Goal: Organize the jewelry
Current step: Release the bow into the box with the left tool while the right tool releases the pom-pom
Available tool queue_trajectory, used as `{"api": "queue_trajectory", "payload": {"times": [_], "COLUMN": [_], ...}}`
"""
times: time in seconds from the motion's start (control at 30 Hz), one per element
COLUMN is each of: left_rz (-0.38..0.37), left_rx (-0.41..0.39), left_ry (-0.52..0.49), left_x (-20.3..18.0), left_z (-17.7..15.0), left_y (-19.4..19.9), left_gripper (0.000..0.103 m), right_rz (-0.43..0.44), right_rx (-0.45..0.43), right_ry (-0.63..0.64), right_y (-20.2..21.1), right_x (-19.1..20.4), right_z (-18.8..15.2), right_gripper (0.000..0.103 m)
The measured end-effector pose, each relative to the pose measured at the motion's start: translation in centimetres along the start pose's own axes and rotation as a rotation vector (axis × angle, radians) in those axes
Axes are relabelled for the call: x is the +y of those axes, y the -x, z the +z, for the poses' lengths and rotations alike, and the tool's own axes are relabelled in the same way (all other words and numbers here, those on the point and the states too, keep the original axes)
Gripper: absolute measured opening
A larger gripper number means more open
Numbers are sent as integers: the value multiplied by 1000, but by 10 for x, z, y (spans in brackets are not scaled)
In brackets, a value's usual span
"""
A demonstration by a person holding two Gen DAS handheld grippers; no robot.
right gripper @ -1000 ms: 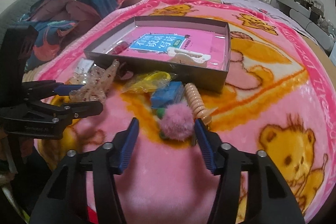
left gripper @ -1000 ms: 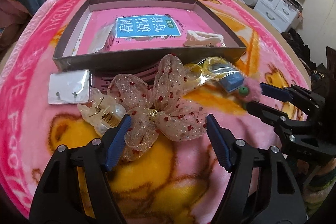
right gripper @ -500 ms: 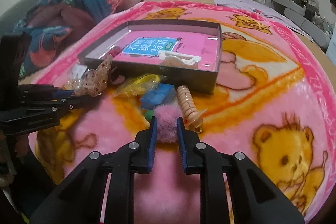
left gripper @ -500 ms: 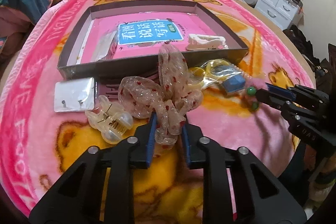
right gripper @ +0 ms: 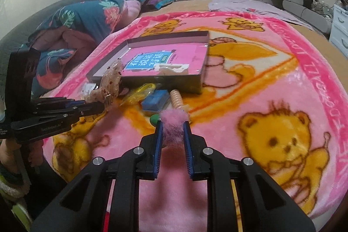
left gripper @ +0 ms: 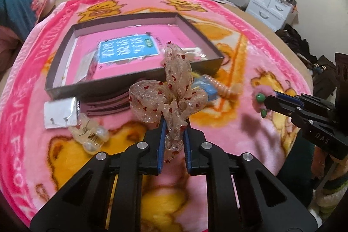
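Observation:
My left gripper [left gripper: 173,127] is shut on a sheer beige bow hair clip [left gripper: 171,92] with red dots and holds it lifted above the blanket, in front of the dark shallow box [left gripper: 61,58]. The bow also shows in the right wrist view [right gripper: 108,84]. My right gripper [right gripper: 173,125] is shut on a fluffy pink pom-pom hair tie [right gripper: 174,123] with green beads, lifted off the blanket; it also shows in the left wrist view [left gripper: 263,95]. The box [right gripper: 200,82] holds a pink book and a white clip [right gripper: 171,68].
On the pink bear blanket lie a clear claw clip [left gripper: 91,134], an earring card [left gripper: 59,112], a dark comb [left gripper: 104,101], a blue item [right gripper: 155,100], a yellow packet [right gripper: 141,90] and a peach spiral tie [right gripper: 177,99]. Bedding is piled at the left [right gripper: 87,16].
Both grippers closed from open: the left on the bow, the right on the pom-pom tie. Both then lifted their items off the blanket.

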State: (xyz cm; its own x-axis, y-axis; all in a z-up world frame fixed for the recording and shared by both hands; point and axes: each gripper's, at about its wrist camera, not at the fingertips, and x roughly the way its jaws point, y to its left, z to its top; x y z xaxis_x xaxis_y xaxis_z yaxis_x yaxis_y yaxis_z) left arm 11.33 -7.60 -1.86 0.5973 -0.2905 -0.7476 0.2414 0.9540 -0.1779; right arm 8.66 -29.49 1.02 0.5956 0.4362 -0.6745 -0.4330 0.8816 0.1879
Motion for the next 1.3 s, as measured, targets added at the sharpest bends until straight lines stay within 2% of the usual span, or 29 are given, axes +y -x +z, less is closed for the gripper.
{"api": "queue_trajectory", "payload": {"times": [0.37,0.67,1.3], "left_rz": [-70,-122,-109], "left_rx": [-37,-50,-114], "left_ry": [-38,-49,-41], "left_x": [-20,-23,11], "left_z": [19,30,68], "left_y": [5,8,16], "left_gripper": [8,8,8], "right_rz": [-37,-47,-55], "right_rx": [-62,-66,-97], "right_ry": [-49,-42,18], "right_y": [26,26,14], "right_x": [-8,3,22], "right_z": [11,22,69], "right_gripper": [18,18,18]}}
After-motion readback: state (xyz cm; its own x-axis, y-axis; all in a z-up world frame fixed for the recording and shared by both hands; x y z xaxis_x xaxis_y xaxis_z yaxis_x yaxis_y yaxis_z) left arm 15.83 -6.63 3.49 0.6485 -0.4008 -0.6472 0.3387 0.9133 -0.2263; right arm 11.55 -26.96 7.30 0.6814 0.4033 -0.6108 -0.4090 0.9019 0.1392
